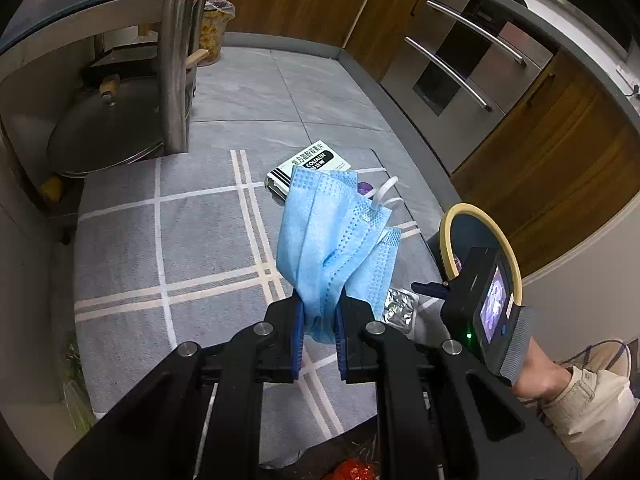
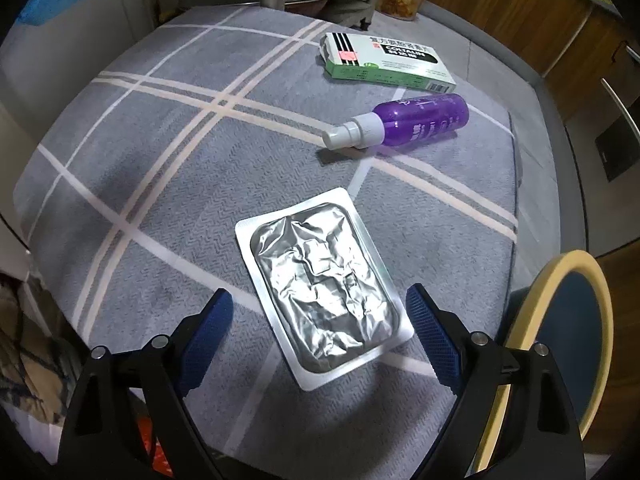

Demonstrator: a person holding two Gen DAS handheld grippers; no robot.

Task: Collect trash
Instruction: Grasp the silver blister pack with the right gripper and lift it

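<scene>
Right wrist: right tool (image 2: 320, 320) gaping wide over light, crinkly foil blister pack (image 2: 322, 296); pinching its stiff 5 o'clock rim looks best. Left tool (image 1: 320, 332) is clamping a limp blue mask (image 1: 336, 240).

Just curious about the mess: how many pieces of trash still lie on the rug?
3: foil pack nearest, purple spray bottle behind it, medicine box farthest. More may be out of view.

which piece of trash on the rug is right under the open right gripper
The silver foil blister pack, lying flat between the right gripper's spread fingers. The purple spray bottle and medicine box lie farther off.
</scene>
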